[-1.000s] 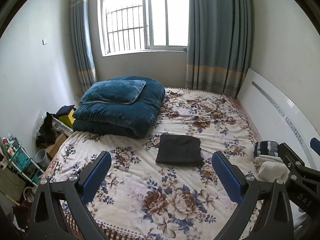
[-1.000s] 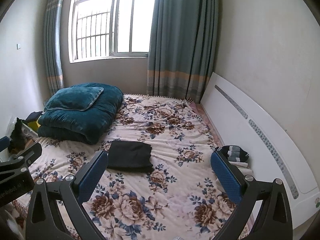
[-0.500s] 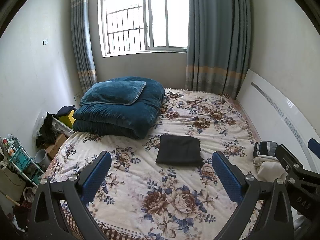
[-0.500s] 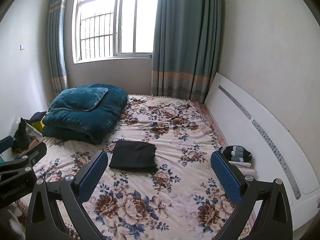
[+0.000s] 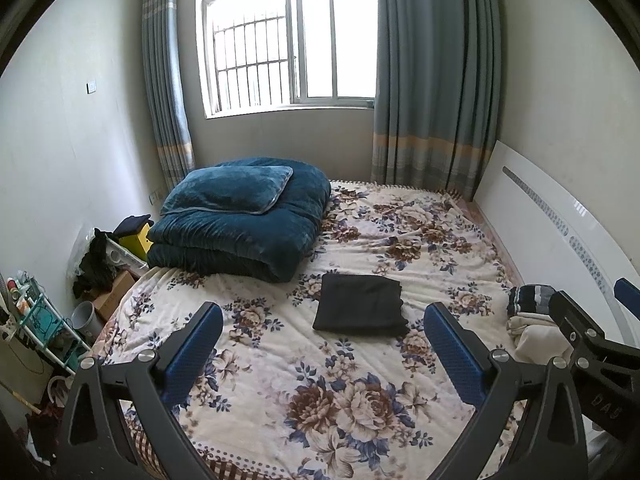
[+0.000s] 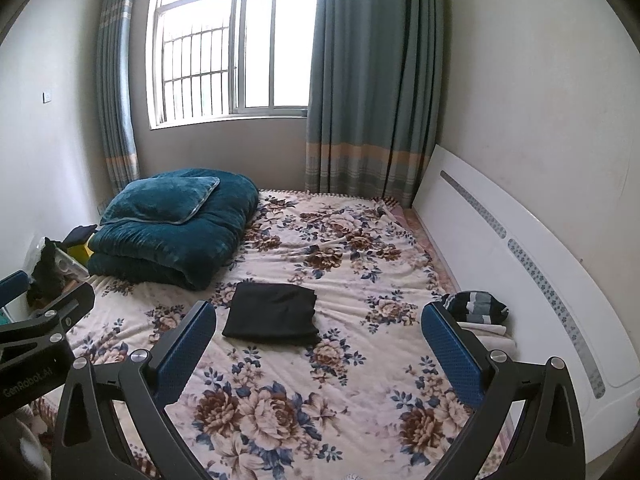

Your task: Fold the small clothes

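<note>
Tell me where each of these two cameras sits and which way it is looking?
Left wrist: on the left gripper, looking along its open blue fingers over the floral bed towards the window; the right gripper's edge shows at right.
Right wrist: on the right gripper, facing the same way; the left gripper's edge shows at left.
Shared: the folded black garment, teal quilt, striped clothes pile.

Daylit barred window [image 5: 292,40], teal curtains [image 5: 436,80] — floral-covered bed [image 5: 360,400] below.
</note>
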A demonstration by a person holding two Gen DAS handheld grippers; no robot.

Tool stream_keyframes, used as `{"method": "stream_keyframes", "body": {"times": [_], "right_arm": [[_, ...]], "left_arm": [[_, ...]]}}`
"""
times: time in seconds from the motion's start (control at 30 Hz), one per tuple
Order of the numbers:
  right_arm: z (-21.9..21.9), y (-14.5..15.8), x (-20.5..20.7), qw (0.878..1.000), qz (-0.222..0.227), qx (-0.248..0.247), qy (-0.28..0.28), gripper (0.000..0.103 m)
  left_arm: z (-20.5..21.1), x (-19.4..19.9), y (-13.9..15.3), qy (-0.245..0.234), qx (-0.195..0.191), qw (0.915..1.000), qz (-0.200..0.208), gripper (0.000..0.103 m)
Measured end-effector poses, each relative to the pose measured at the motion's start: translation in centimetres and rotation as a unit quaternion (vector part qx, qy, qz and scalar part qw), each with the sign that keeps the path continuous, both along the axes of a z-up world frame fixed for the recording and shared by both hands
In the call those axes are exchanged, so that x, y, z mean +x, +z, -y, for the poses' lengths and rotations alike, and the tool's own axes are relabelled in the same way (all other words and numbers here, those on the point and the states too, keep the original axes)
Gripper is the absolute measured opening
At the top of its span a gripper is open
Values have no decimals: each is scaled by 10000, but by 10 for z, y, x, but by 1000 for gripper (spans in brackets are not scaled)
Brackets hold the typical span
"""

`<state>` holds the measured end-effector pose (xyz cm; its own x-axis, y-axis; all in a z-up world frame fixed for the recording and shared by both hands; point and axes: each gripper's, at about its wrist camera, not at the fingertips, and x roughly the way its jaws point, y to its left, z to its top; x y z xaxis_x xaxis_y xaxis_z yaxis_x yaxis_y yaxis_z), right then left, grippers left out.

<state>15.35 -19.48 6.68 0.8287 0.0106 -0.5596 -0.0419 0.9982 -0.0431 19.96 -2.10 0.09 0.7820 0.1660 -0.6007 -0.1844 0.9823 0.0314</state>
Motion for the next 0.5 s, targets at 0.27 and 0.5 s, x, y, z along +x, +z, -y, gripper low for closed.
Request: {"method": "stream_keyframes", "body": {"times": [0.27, 0.5], "right_arm": [[0, -1, 1, 10000, 4, -4, 1, 103], [1, -1, -1, 10000, 5, 1, -5, 103]], "left_arm": [[-1, -1, 0, 0, 2, 10000, 1, 103], [-1, 0, 1, 0, 24, 10000, 14, 103]]}}
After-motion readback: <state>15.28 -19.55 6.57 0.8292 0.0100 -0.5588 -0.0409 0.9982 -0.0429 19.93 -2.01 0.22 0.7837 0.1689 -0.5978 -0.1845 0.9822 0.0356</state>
